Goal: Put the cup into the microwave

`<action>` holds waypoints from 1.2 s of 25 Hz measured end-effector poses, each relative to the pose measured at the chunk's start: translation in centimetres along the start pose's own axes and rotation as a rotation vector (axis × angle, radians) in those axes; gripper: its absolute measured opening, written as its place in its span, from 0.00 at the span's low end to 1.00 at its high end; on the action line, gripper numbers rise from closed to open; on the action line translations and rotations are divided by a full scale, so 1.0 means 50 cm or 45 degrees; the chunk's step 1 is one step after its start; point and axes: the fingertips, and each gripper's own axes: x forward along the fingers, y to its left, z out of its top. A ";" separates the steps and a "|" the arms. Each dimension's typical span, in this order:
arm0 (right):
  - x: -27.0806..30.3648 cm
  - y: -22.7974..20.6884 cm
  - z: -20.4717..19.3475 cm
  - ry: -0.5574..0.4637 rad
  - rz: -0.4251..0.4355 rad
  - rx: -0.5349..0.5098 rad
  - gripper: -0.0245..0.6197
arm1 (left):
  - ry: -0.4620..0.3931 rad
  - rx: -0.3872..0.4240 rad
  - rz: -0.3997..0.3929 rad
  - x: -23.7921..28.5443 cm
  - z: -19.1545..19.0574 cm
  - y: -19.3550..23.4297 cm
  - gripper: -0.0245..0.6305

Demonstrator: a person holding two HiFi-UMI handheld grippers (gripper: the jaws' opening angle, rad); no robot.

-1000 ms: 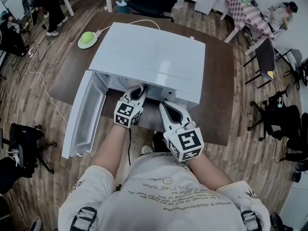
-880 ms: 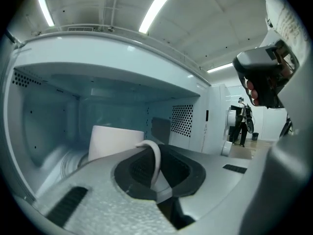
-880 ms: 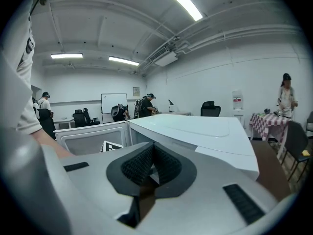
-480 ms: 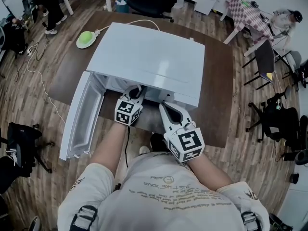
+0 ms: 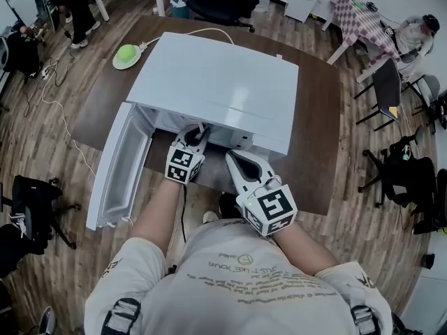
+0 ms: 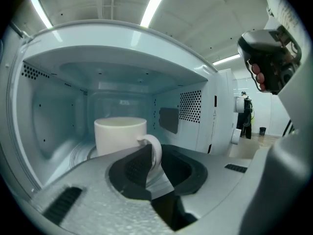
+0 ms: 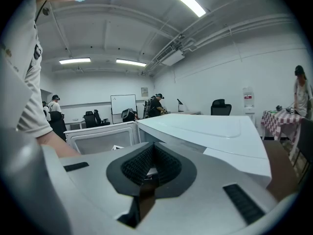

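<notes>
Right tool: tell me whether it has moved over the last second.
Yes, slightly. The right tool has drifted left along the front edge of the microwave, toward the left tool, and back a little from the opening.

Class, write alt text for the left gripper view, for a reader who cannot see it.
A white cup sits inside the open microwave, its handle pinched between the jaws of the left tool. The view looks straight into the pale, lit cavity.

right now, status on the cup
Left gripper shut on cup handle. Cup inside microwave, door open. Right gripper shut, empty, outside. Nothing seen blocking.
</notes>
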 end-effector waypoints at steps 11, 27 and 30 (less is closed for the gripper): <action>0.000 0.005 -0.011 0.014 0.024 0.013 0.06 | 0.004 0.039 0.082 -0.043 0.013 0.005 0.20; 0.012 0.077 -0.008 -0.033 0.072 0.079 0.06 | -0.052 0.002 0.192 -0.221 0.093 -0.050 0.06; 0.016 0.095 -0.008 -0.051 0.082 0.088 0.06 | -0.067 -0.020 0.261 -0.269 0.118 -0.047 0.06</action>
